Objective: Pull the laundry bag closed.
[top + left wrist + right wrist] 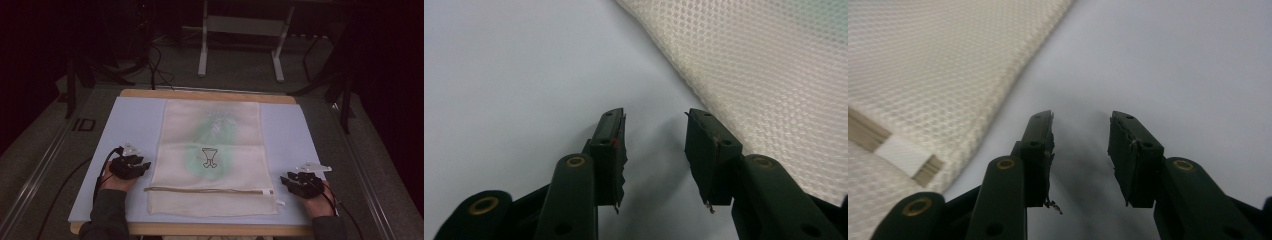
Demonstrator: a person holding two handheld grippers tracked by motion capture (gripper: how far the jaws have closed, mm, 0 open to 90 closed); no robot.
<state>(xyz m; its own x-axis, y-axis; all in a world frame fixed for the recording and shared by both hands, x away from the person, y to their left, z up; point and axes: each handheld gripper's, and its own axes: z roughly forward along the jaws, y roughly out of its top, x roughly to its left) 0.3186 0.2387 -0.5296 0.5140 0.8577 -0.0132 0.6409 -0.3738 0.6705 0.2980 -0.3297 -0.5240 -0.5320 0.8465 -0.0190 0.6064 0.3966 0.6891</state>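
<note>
Left gripper (pixel 131 166): agape, empty, resting on the surface (pixel 130 120) just beside the mesh laundry bag (pixel 212 150). Bag: flat mid-surface, zipper (pixel 207 190) toward the near edge; likely light, limp, easily snagged; best pinched at side edges. Right gripper (pixel 301 182): agape, empty, beside the bag's right edge.

Dark sleeves at both forearms; left claw (pixel 131 165), right claw (pixel 301 182) — black, brass rivets, grey top plates, trailing cables.

Dim, grainy high view; surroundings beyond my tabletop (pixel 135 120) fall black. My jaws cast soft shadows; near parts blur.
</note>
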